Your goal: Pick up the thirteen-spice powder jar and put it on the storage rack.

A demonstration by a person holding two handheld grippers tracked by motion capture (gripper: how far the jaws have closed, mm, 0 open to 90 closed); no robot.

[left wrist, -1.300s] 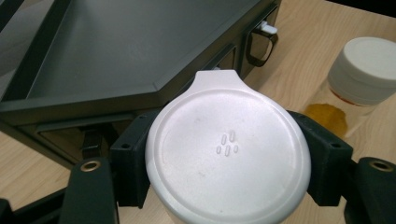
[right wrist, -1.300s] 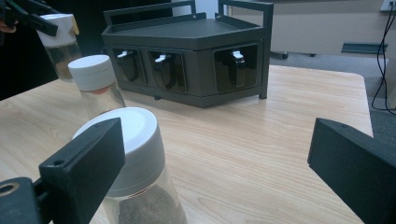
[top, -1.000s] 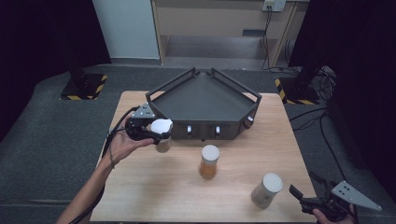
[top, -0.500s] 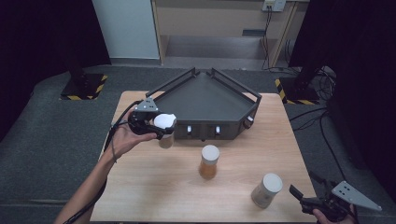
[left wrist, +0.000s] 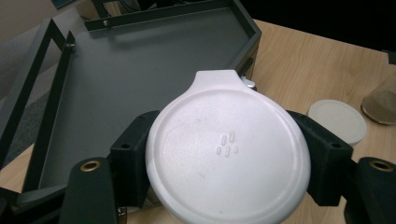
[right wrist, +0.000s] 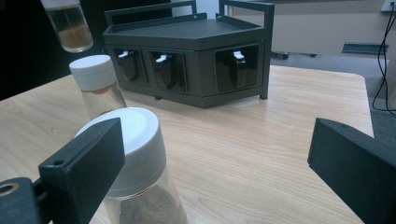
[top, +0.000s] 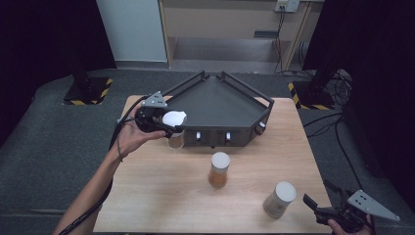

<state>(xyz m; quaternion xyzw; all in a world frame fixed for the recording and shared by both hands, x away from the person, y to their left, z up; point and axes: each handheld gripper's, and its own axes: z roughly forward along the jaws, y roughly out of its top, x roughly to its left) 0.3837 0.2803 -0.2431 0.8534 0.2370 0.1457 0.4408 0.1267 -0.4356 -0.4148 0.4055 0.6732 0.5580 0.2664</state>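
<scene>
Left gripper clamping round white-lidded jar (smooth plastic), wooden table

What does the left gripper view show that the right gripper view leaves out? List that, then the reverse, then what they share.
Left gripper view adds: the held jar seen from above, its white lid clamped between the fingers of the left gripper, with the flat top of the rack behind.
Right gripper view adds: the rack's three front openings, and the right gripper open, a grey-filled jar by its left finger.
Both: the rack, the wooden table, the middle jar.
</scene>
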